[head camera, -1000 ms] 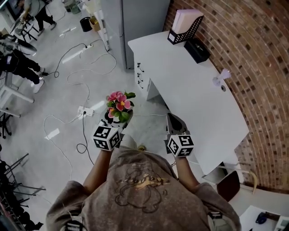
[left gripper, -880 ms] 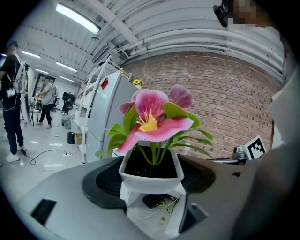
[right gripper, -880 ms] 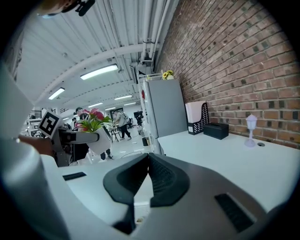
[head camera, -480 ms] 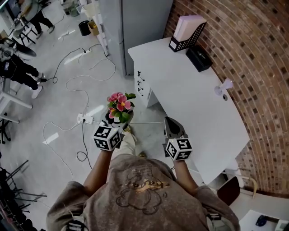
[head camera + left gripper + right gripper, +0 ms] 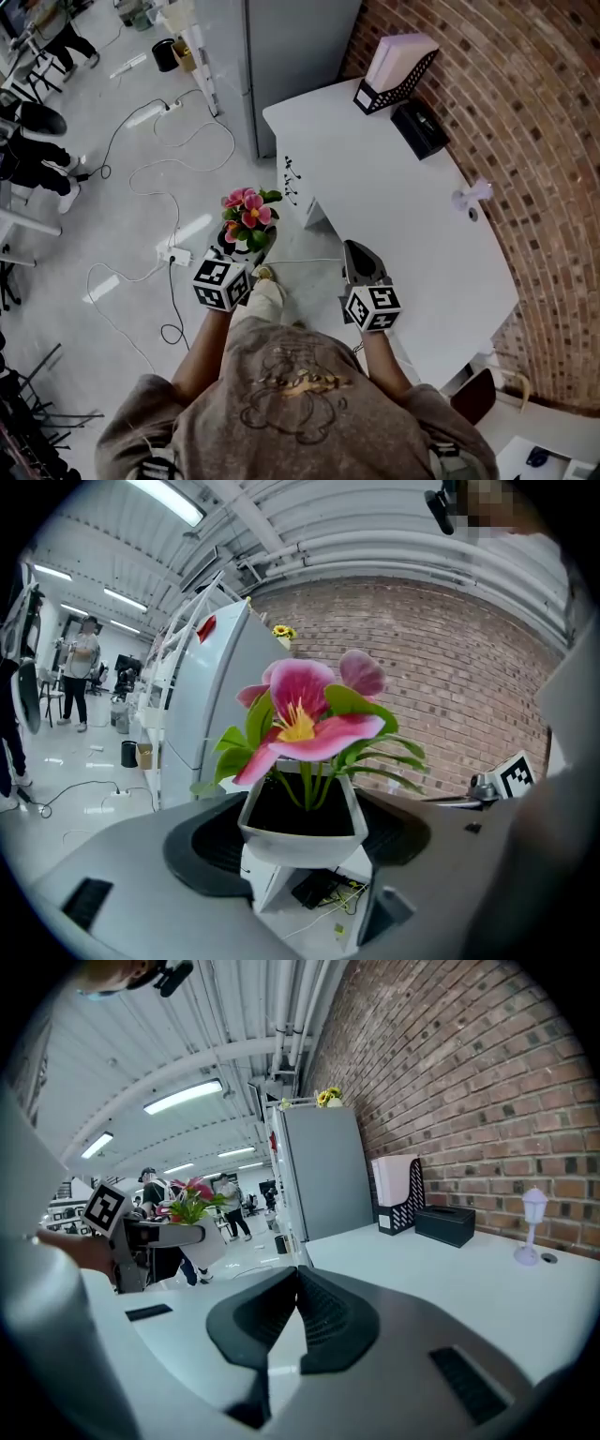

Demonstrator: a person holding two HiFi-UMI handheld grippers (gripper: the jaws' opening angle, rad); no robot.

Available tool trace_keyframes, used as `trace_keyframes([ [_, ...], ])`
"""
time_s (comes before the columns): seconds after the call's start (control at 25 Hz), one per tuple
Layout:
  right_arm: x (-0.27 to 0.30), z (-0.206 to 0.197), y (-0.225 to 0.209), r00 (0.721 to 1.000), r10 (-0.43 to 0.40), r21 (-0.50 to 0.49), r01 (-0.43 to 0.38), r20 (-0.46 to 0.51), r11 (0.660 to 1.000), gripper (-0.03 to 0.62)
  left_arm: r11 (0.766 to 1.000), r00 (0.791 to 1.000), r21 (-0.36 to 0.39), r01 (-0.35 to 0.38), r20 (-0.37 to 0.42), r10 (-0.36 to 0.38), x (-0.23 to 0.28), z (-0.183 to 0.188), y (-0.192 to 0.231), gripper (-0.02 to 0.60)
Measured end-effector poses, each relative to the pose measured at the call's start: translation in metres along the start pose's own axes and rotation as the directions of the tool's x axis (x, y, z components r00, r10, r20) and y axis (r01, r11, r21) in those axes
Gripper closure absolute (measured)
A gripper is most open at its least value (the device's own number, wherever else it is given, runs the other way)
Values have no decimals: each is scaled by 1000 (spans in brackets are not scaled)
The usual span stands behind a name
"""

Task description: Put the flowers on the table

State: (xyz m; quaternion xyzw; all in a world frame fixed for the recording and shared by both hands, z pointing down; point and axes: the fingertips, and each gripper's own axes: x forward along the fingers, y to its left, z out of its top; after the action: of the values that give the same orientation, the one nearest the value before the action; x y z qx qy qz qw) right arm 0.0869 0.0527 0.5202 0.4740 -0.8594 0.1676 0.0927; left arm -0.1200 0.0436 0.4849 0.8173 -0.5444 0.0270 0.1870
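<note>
— Pink flowers (image 5: 302,719) fill your left gripper (image 5: 302,844) view. What's the grip?

— I have that gripper's jaws pressed on both sides of the white pot (image 5: 300,829), which sits upright with the blooms above it. From the head view, my left gripper (image 5: 246,251) holds the flowers (image 5: 247,214) over the floor, just beside the left edge of the white table (image 5: 403,216) and not touching it.

— And the right?

— My right gripper (image 5: 298,1283) has its jaws together with nothing in them. The right gripper (image 5: 357,255) hangs at the table's left edge. At the table's far end I see a black mesh file holder (image 5: 394,67) and a black box (image 5: 420,128). A small lamp (image 5: 469,198) stands along the table's side by the brick wall (image 5: 534,141).
</note>
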Motion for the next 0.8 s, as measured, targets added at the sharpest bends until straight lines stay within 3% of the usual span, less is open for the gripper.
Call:
trace_keyframes([
  [0.4,68,28,-5,999,-43,16,43,-9,999,591,999,998,10,50,-23,-50,58,36,52,221],
  [0.8,101,50,-13,989,-148,36,148,18,988,591,987,987,35,158,-47,-156,108,58,83,221],
])
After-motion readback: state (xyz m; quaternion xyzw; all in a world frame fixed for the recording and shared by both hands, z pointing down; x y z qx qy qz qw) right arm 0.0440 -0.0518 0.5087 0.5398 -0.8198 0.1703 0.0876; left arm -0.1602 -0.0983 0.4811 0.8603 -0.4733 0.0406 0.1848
